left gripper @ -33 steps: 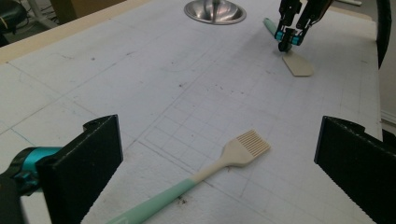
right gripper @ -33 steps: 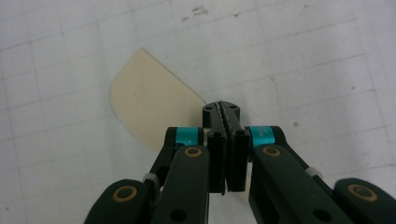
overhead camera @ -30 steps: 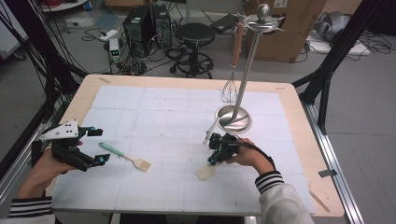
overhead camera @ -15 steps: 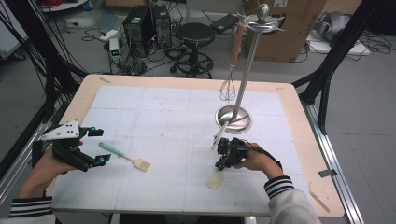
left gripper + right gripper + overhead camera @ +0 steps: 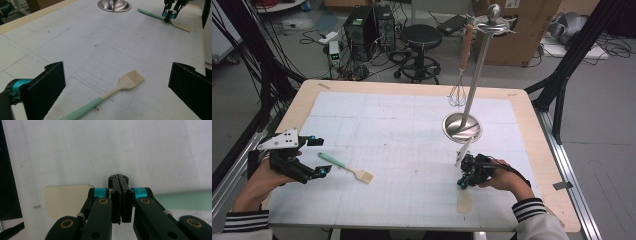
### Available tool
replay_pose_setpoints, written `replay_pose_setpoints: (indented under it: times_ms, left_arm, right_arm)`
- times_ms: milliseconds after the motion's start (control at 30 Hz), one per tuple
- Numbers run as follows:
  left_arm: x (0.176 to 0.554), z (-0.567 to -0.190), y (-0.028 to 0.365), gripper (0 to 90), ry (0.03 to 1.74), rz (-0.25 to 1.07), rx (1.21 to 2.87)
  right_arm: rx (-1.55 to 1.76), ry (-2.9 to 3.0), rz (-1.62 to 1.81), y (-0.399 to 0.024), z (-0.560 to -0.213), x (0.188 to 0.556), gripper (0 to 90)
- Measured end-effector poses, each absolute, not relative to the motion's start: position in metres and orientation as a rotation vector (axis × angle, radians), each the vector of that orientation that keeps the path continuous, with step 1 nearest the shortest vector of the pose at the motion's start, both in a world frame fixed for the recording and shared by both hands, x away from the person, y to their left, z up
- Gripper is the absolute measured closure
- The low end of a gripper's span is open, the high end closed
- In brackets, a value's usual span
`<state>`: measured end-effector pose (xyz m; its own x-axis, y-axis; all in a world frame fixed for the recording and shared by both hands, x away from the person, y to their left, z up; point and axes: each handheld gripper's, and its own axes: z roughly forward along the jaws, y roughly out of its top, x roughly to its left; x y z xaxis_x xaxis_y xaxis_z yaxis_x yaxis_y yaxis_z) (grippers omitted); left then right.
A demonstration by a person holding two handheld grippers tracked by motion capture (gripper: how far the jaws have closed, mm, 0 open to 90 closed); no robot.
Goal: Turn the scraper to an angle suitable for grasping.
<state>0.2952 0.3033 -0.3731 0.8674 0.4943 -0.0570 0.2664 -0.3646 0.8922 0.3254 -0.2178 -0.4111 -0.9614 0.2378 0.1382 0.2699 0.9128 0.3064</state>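
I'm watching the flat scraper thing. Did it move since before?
Yes. The spatula in the right claw has slid toward the person, farther from the shiny stand base, its blade nearer the mat's front edge.

Beyond the table (image 5: 532, 125), a stool (image 5: 422, 37) and perhaps computer towers (image 5: 372, 25).

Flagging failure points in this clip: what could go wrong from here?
The right tool is shut on the spatula at one narrow spot, so it could swivel or slip. Its handle tip sits close to the stand; a swing might knock it and the hanging whisk.
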Motion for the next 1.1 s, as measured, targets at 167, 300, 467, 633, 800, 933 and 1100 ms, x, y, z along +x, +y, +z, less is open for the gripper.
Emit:
replay_pose_setpoints:
  times_ms: [167,300,467,633,800,933,1100]
  left_arm:
    - [0.295,-0.373,0.303,1.6,0.559,0.267,1.971]
    - [0.295,-0.373,0.303,1.7,0.560,0.267,1.969]
    - [0.296,-0.373,0.303,1.7,0.561,0.267,1.970]
    - [0.296,-0.374,0.302,1.7,0.563,0.267,1.973]
    - [0.296,-0.374,0.302,1.6,0.560,0.266,1.976]
    - [0.296,-0.374,0.303,1.7,0.562,0.268,1.972]
    - [0.296,-0.374,0.303,1.7,0.561,0.269,1.972]
  right_arm:
    - [-0.426,-2.982,-0.486,-0.233,-0.411,0.322,88.9]
    - [-0.452,-2.986,-0.460,-0.245,-0.410,0.320,88.9]
    - [-0.464,-2.995,-0.474,-0.252,-0.408,0.319,88.9]
    - [-0.491,-2.986,-0.554,-0.254,-0.396,0.320,88.9]
    - [-0.515,-2.989,-0.674,-0.259,-0.379,0.324,88.9]
    - [-0.546,-2.991,-0.745,-0.265,-0.364,0.327,88.9]
    - [-0.600,-2.989,-0.884,-0.275,-0.342,0.332,88.9]
